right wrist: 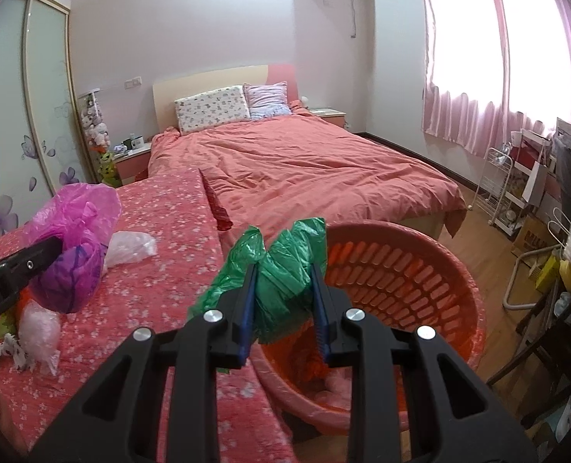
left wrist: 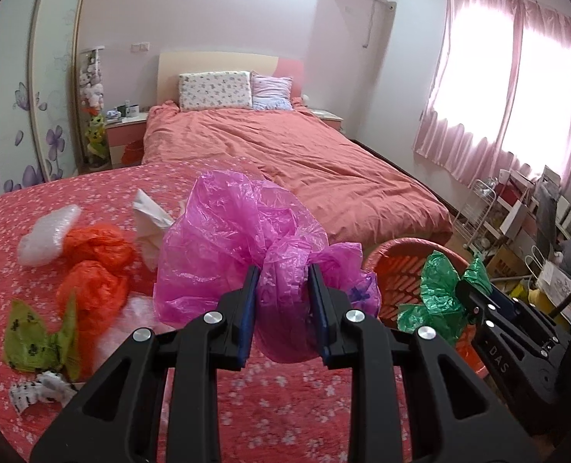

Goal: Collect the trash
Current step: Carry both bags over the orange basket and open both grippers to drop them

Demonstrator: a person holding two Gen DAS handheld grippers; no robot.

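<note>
The left claw [left wrist: 281,270] is pinching a big pink bag [left wrist: 231,239] between its two blue pads, and the bag is puffing out in front of it. The right claw [right wrist: 283,270] is pinching a green bag [right wrist: 281,274] the same way. The left view is showing things the right view is hiding: to the left of the left claw, an orange bag [left wrist: 96,266], a white crumpled paper [left wrist: 150,223], a bubbly clear wrap [left wrist: 46,239], a yellow-green bag [left wrist: 42,332] and a black-and-white scrap [left wrist: 38,387] are lying on the flowery red cover [left wrist: 270,405]. The right view is showing the orange basket [right wrist: 409,281] much better. The basket is sitting just in front of the right claw and a little to its right, and the green bag is hanging by the near rim. Some trash is lying at the bottom of it. In the left view only part of the basket is peeking out, to the right of the left claw. A clear bag [right wrist: 131,247] is lying between the two claws in the right view.
</note>
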